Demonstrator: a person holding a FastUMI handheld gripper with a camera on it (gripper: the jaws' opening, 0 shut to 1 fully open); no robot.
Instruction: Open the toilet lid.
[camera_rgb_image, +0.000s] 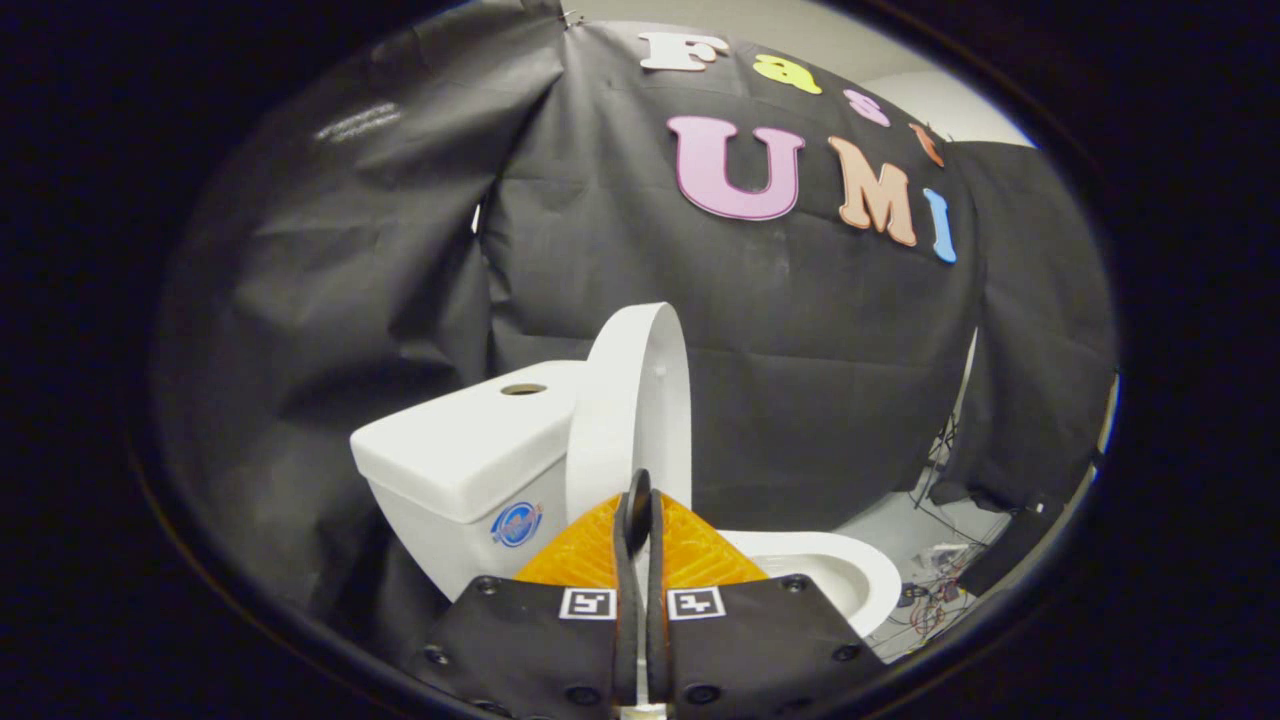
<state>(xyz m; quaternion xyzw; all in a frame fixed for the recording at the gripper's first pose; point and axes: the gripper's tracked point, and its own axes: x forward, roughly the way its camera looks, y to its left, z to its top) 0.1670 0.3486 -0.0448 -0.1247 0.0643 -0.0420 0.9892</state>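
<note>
A white toilet stands just ahead of me. Its lid (640, 400) is raised upright, leaning back toward the tank (470, 450). The open bowl rim (850, 570) shows to the right of my fingers. My gripper (640, 495) is shut, the two fingers pressed together with nothing between them. Their tips sit in front of the lower part of the raised lid; whether they touch it I cannot tell.
Black cloth walls close in behind and to both sides of the toilet. The tank top has a round hole (523, 389). On the pale floor to the right lie cables and small gear (930, 600).
</note>
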